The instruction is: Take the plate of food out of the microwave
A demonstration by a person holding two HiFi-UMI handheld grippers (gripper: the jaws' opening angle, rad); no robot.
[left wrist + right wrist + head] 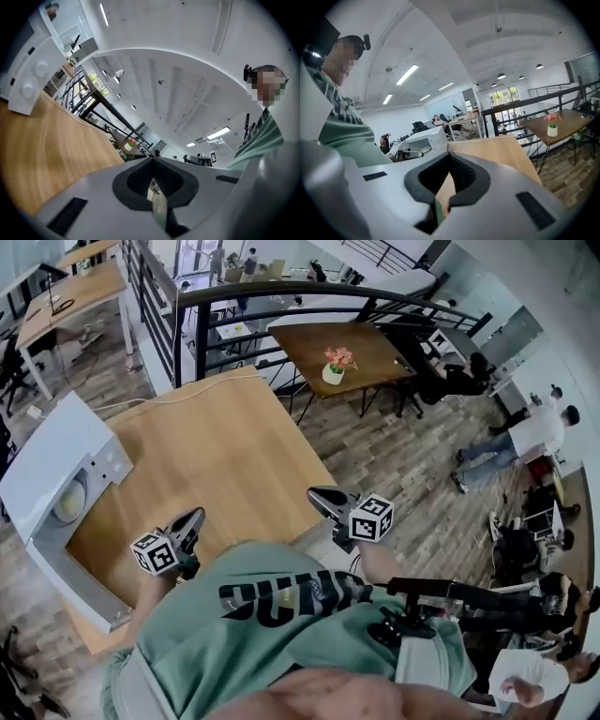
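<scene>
Plate [69, 503] shows pale and round inside the microwave [52, 456], which stands at the left end of the table [216, 451]. We hold both grippers over the near edge, well apart from it. The left gripper [190, 521] is clenched on nothing, and the right gripper [322, 498] is likewise closed and empty.

Potted flowers [336, 365] on far wooden table [370, 341]
</scene>
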